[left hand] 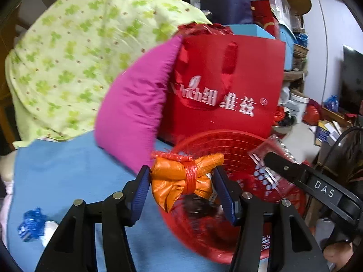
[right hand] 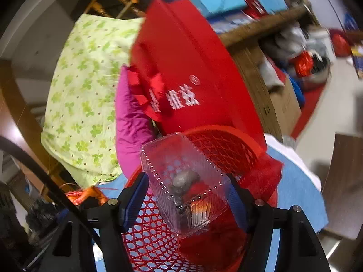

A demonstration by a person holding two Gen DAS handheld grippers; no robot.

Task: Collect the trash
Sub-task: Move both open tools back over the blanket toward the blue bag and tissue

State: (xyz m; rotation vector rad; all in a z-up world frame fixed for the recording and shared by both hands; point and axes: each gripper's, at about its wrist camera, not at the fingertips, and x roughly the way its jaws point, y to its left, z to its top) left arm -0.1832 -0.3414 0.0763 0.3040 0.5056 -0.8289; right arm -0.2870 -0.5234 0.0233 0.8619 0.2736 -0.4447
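— Two grippers, one red basket [left hand: 211,142]: the left gripper [left hand: 182,181] is clamped on an orange wrapper bundle [left hand: 181,179] tied with red string, held above the basket's near rim, over a blue cloth [left hand: 68,170].

— And the right gripper [right hand: 188,195]?

— Its own camera shows it closed on a clear plastic clamshell box [right hand: 181,181], held over the red basket [right hand: 217,145]; something grey lies inside the box, too blurred to name. From the left wrist, only one black finger [left hand: 285,167] shows, marked "DAS", with the clear plastic clamshell box [left hand: 265,167] pressed against it.

— What does the left view alone give?

— A crumpled blue wrapper [left hand: 31,224] beside a white scrap [left hand: 48,229], lying on the blue cloth well apart from the basket. Dark trash is already in the basket's bottom.

— Behind the basket?

— In both views, a red paper bag [left hand: 226,90] with white lettering, a magenta cushion [left hand: 136,113] leaning on it, and a green clover-print pillow [left hand: 74,56].
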